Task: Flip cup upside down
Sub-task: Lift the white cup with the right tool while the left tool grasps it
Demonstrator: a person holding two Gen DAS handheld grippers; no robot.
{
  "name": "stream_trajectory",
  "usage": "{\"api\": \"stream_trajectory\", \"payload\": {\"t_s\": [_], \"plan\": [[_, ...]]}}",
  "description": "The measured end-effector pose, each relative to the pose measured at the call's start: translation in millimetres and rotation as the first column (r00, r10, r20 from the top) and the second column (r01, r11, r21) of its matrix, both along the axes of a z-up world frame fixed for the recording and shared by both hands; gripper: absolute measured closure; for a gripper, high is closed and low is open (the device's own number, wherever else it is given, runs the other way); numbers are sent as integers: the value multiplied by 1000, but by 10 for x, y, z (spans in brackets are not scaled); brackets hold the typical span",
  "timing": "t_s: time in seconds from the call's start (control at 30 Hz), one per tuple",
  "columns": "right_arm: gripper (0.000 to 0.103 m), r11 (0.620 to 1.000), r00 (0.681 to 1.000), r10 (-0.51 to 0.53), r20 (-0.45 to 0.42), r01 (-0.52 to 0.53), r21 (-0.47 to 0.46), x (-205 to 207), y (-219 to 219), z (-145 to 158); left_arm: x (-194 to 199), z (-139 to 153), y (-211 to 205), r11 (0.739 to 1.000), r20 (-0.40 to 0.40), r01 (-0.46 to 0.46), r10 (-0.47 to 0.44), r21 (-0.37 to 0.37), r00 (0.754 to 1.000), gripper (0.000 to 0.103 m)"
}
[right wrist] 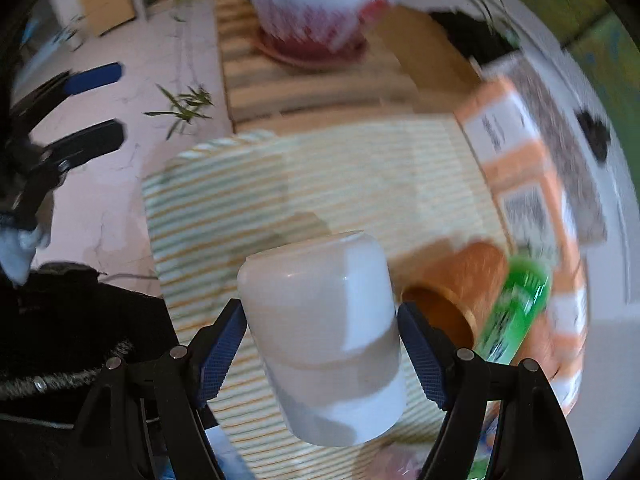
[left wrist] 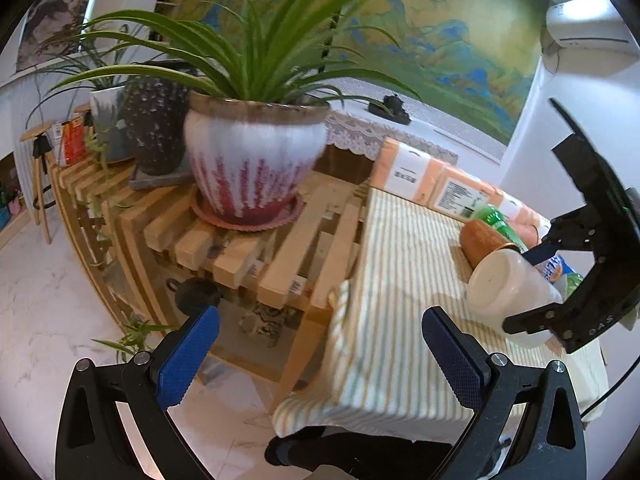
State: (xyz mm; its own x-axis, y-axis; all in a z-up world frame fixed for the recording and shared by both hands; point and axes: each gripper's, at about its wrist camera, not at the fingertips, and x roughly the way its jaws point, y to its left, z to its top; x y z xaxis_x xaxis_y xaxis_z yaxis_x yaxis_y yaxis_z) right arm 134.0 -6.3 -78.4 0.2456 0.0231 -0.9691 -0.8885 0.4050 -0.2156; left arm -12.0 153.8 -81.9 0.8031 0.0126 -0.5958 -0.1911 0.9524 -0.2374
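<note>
A white plastic cup (right wrist: 324, 340) sits between the blue pads of my right gripper (right wrist: 322, 348), which is shut on it. The cup is tilted over the striped cloth (right wrist: 320, 176), its closed bottom pointing away from the camera. In the left wrist view the same cup (left wrist: 508, 288) shows at the right, held on its side by the right gripper (left wrist: 536, 288) above the cloth. My left gripper (left wrist: 316, 352) is open and empty, off the table's left front corner over the floor.
A brown cup (right wrist: 452, 284) lies on its side beside a green bottle (right wrist: 516, 308). Orange tissue packs (right wrist: 520, 160) line the table's far side. A slatted wooden bench (left wrist: 248, 240) with a red-and-white plant pot (left wrist: 252, 160) stands to the left.
</note>
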Motion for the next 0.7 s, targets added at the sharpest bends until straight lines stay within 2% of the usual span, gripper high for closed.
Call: {"api": "stream_trajectory", "payload": {"t_s": [0.17, 0.3, 0.43, 0.6, 0.7], "plan": [[29, 995, 995, -99, -11, 99, 4, 73, -88, -125, 54, 45, -121, 1000, -2, 20, -20, 1, 1000, 0], [28, 995, 994, -102, 40, 102, 11, 44, -109, -214, 101, 79, -183, 999, -14, 28, -28, -19, 1000, 1], [28, 993, 994, -96, 55, 92, 72, 4, -171, -126, 142, 90, -253, 998, -40, 50, -52, -43, 998, 0], [28, 973, 985, -125, 121, 98, 207, -145, -462, 230, 228, 143, -355, 996, -66, 58, -63, -65, 996, 1], [28, 923, 959, -238, 155, 173, 345, -268, -830, 487, 312, 177, -431, 991, -89, 70, -81, -118, 993, 1]]}}
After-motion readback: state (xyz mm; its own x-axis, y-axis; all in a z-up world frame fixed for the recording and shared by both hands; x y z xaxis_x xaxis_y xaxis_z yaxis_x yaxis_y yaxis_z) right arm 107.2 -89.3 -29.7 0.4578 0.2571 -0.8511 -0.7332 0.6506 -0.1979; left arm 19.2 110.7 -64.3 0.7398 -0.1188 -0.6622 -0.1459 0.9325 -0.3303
